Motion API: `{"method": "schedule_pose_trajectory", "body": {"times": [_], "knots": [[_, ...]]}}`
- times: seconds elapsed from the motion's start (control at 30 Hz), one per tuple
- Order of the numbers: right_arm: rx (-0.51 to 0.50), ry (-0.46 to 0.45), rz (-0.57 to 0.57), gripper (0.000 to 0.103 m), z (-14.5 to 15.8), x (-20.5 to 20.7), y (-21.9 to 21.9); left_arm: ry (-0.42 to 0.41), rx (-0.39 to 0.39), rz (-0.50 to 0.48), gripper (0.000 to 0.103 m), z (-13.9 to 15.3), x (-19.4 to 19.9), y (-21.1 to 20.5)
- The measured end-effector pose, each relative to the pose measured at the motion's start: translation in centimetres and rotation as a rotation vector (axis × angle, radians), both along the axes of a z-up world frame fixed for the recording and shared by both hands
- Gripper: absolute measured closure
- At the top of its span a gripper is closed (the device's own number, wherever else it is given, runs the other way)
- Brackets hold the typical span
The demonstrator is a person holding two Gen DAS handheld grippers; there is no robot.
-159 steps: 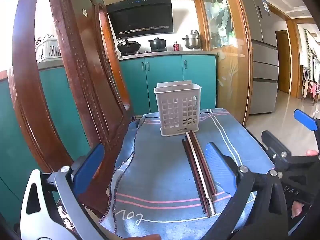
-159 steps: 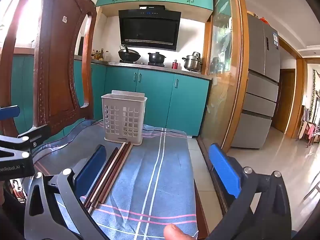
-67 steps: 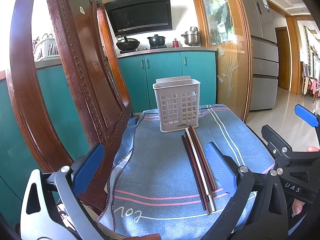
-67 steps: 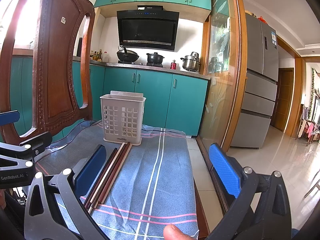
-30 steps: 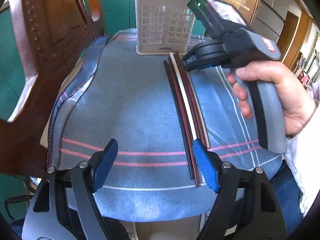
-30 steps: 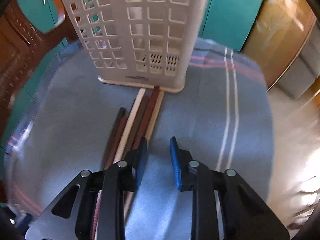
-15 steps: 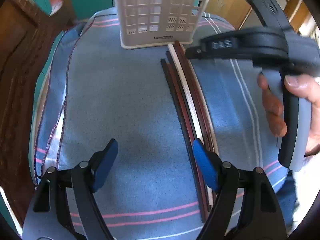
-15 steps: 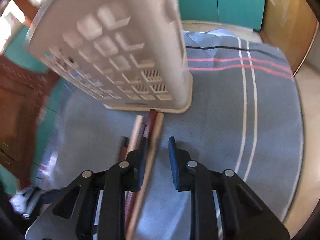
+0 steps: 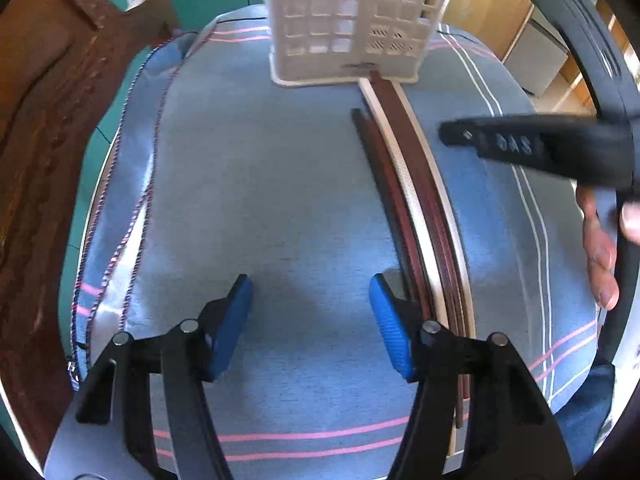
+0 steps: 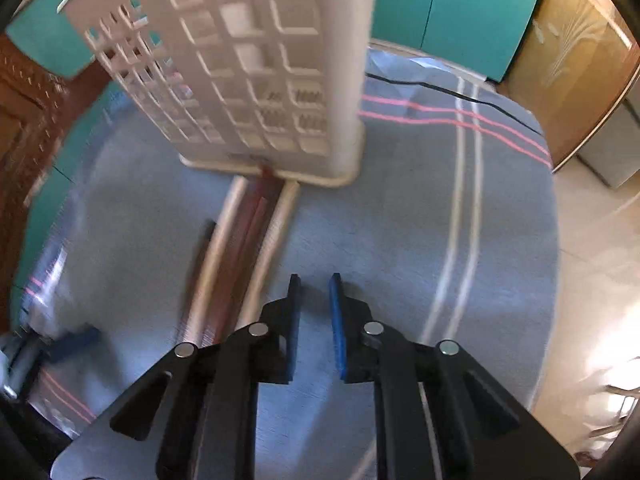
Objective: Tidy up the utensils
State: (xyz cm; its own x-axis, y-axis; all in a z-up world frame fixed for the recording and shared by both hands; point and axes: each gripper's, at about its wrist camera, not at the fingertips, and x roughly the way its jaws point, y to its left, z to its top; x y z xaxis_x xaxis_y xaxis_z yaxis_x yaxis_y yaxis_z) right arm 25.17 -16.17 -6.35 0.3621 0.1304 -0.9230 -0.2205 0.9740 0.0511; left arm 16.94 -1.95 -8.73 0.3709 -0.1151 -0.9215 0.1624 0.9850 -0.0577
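Observation:
Several chopsticks (image 9: 412,200), dark brown and pale, lie side by side on a blue cloth (image 9: 260,184), their far ends at the foot of a white lattice utensil basket (image 9: 348,20). My left gripper (image 9: 310,320) is open and empty over the cloth, its right finger beside the near part of the chopsticks. In the right wrist view the chopsticks (image 10: 248,248) show blurred in front of the basket (image 10: 256,80). My right gripper (image 10: 314,312) hangs just right of them, its jaws narrowly apart with nothing between.
A carved wooden chair back (image 9: 36,120) stands along the left edge of the cloth. The right gripper's black body (image 9: 540,148) and the hand holding it reach in over the cloth's right side. Teal cabinets (image 10: 452,8) stand behind, tiled floor (image 10: 592,260) to the right.
Both grippers have moved forward and lower toward the basket. The right gripper has shifted to the right of the chopsticks, its jaws still narrow. The chopsticks have not moved.

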Motion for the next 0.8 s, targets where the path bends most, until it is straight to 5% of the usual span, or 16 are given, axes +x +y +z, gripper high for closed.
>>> {"method": "schedule_pose_trajectory", "body": {"times": [0.1,0.3,0.33,0.6,0.73,0.8], "knots": [[0.133,-0.003,-0.031,0.087,0.3,-0.1,-1.4,-0.018,-0.068,-0.019,0.032,1.0,-0.5,-0.4],[0.255,-0.003,-0.076,0.083,-0.1,1.8,-1.2,-0.012,-0.057,-0.076,0.037,0.2,-0.9,-3.4],[0.255,-0.002,-0.071,0.083,-0.2,2.1,-0.8,-0.003,-0.059,-0.073,0.047,0.1,-0.8,-3.4],[0.055,-0.057,-0.009,0.08,-0.3,1.1,3.2,-0.014,-0.05,-0.027,0.066,0.6,-1.0,-2.1],[0.027,-0.06,-0.005,0.1,0.2,-0.2,4.0,-0.008,-0.067,-0.012,0.079,0.9,-1.5,-0.7],[0.024,-0.049,-0.021,0.1,0.3,-0.6,3.8,-0.005,-0.067,-0.011,0.079,1.1,-1.6,-0.6]]}}
